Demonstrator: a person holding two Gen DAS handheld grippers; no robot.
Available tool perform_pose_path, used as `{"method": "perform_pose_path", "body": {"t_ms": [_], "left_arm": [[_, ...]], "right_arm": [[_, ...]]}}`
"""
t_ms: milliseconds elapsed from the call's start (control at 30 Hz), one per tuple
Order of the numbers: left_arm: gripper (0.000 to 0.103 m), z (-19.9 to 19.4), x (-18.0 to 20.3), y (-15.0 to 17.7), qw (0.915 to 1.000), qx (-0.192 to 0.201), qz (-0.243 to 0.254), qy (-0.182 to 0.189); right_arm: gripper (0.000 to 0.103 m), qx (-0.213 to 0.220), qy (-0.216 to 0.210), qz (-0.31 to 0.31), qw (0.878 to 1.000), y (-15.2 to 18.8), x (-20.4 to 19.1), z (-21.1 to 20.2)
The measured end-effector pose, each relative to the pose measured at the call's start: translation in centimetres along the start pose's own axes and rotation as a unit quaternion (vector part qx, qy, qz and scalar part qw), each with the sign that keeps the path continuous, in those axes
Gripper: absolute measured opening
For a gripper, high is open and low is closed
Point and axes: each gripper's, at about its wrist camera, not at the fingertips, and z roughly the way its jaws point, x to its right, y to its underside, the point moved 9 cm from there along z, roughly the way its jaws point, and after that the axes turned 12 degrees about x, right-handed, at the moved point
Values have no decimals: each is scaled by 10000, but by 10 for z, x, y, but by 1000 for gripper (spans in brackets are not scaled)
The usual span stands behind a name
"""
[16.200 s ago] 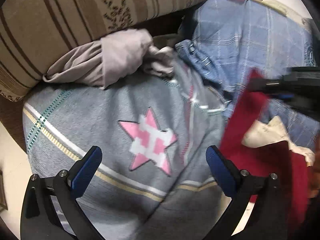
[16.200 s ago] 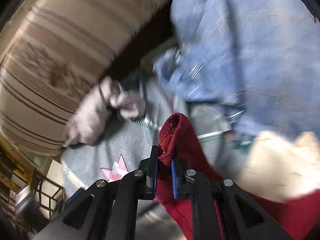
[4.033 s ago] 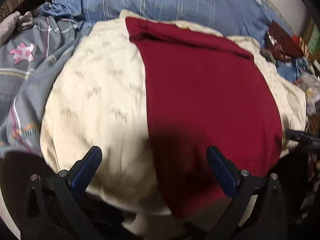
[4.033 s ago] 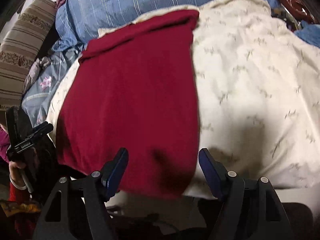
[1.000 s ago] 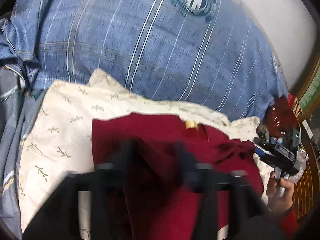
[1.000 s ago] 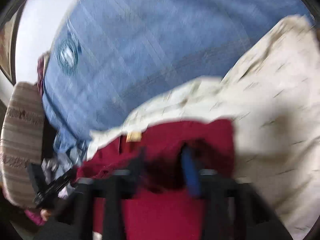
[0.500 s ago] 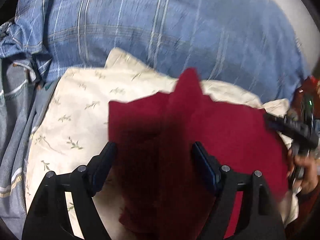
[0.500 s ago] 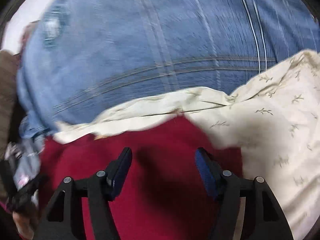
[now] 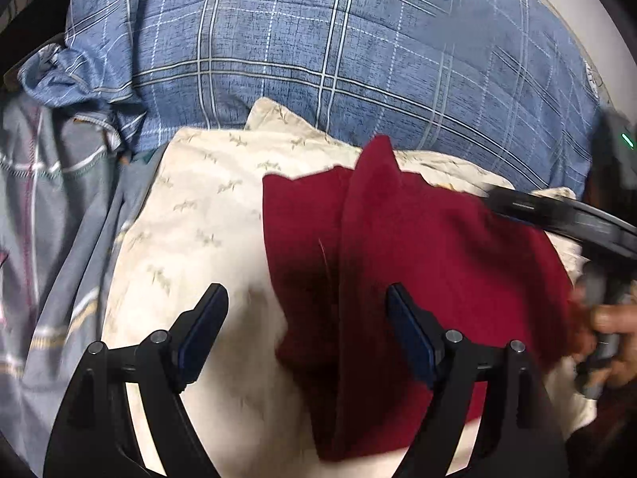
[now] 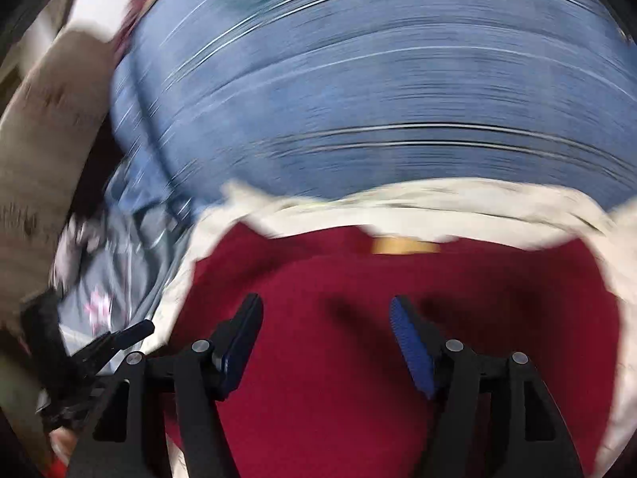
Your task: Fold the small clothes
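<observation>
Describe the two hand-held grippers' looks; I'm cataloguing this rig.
Both look alike. The left hand-held gripper and right hand-held gripper have matte black angular finger arms, silver round pivot bolts and blue pads on the inner faces. No cables visible.

Blue plaid bedding (image 9: pixel 358 63) behind a cream leaf-print cover (image 9: pixel 199 215); grey checked blanket (image 9: pixel 51 207) left of it; white wall (image 9: pixel 589 12) beyond.

1. My left gripper (image 9: pixel 304 328) hung with its jaws spread wide, the blue pads facing each other and nothing between them.
2. My right gripper (image 10: pixel 326 342) was likewise parted, its fingers gripping nothing.
3. In the left wrist view, my right hand (image 9: pixel 611 342) clasped its handle at the right edge, blurred.
</observation>
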Motion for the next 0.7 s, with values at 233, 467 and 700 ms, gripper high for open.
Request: {"method": "perform_pose_path", "body": {"t_ms": [233,467,700], "left_arm": [[83,-6,-8,20,9994,54,-337,16],[83,18,-12,24,9998,-94,-157,-14],[83,15,-12,25,9999,-73,-106,-34]], "right_arm": [[51,-408,336,-256,9983,9,-55,83],[58,-572,511,-545,9956,17,-64,110],[57,-193,451,-258,9985,-4,-58,72]]}}
